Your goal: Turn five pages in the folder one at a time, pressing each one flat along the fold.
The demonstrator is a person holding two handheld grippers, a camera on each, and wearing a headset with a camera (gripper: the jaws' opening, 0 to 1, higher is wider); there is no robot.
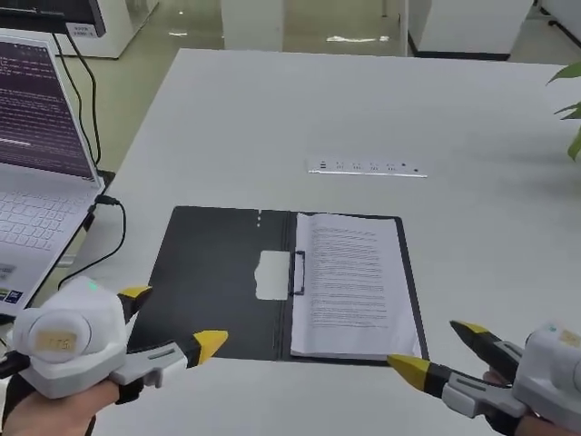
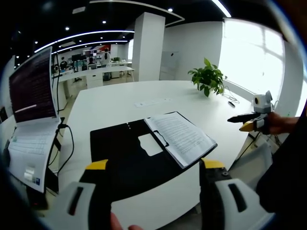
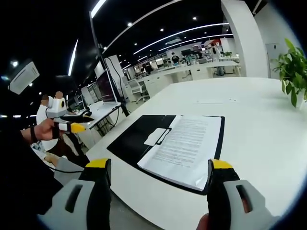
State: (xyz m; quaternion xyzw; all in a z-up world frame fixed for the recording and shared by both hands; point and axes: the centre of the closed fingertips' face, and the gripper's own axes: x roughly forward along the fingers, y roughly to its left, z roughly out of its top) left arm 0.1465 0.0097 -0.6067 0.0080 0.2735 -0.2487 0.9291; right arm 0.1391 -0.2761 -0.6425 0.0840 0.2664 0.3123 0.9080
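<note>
A black folder lies open on the white table, its stack of printed pages clipped on the right half and a white clip plate on the spine. The folder and pages sit ahead of my left gripper, which is open and holds nothing. My left gripper hovers off the folder's front left corner. My right gripper is open near the front right corner of the pages. From my right gripper the pages lie just ahead.
An open laptop with a cable stands at the left edge of the table. A white power strip lies behind the folder. A potted plant stands at the far right side. The white table stretches beyond.
</note>
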